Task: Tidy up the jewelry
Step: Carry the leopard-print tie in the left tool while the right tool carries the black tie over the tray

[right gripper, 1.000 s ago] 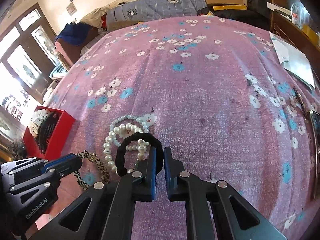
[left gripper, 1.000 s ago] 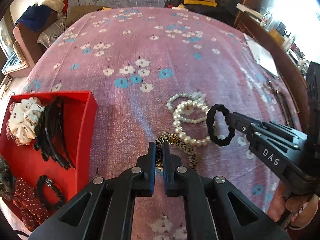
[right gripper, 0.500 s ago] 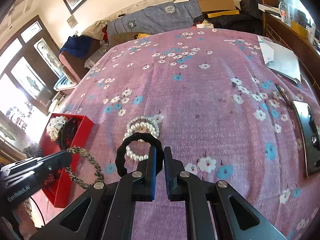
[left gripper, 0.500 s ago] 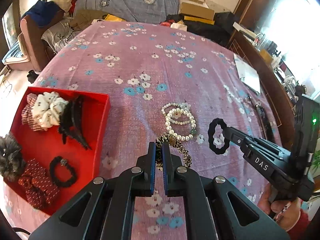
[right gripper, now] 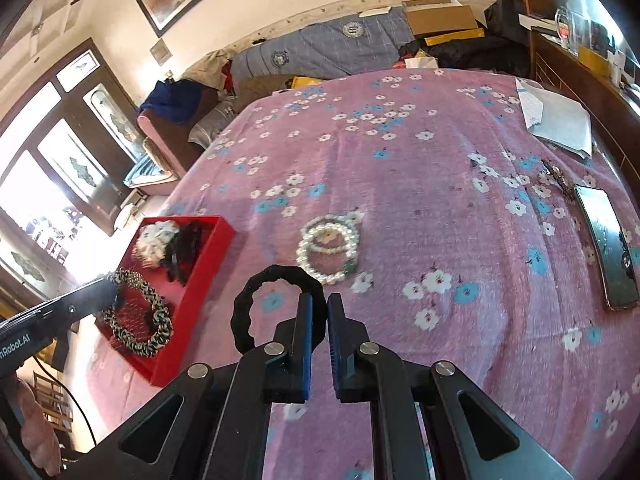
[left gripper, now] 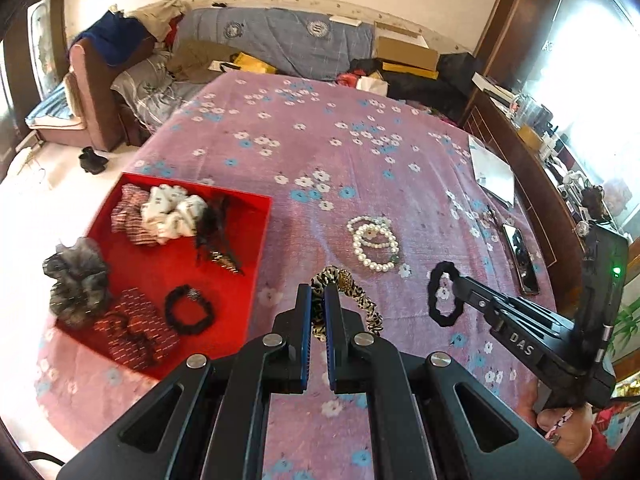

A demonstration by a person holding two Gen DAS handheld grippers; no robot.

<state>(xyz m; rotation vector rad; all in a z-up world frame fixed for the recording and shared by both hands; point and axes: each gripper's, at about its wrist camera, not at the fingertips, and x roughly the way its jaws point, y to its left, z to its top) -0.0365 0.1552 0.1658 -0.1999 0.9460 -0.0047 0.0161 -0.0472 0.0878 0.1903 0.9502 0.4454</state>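
Holding: your left tool [left gripper: 318, 312] pinches the leopard scrunchie [left gripper: 362, 300], your right tool [right gripper: 319, 320] the black hair tie [right gripper: 256, 300]; pearl bracelets [right gripper: 328, 248] blurred, perhaps three.

Left wrist view looks forward and down along its fingers, high over the bedspread [left gripper: 360, 152]; right wrist view does likewise from further right, angled left; both share the red tray [left gripper: 256, 248] [right gripper: 212, 256], pearl bracelets [left gripper: 374, 242] [right gripper: 328, 248] and far sofa [left gripper: 288, 46] [right gripper: 332, 48].
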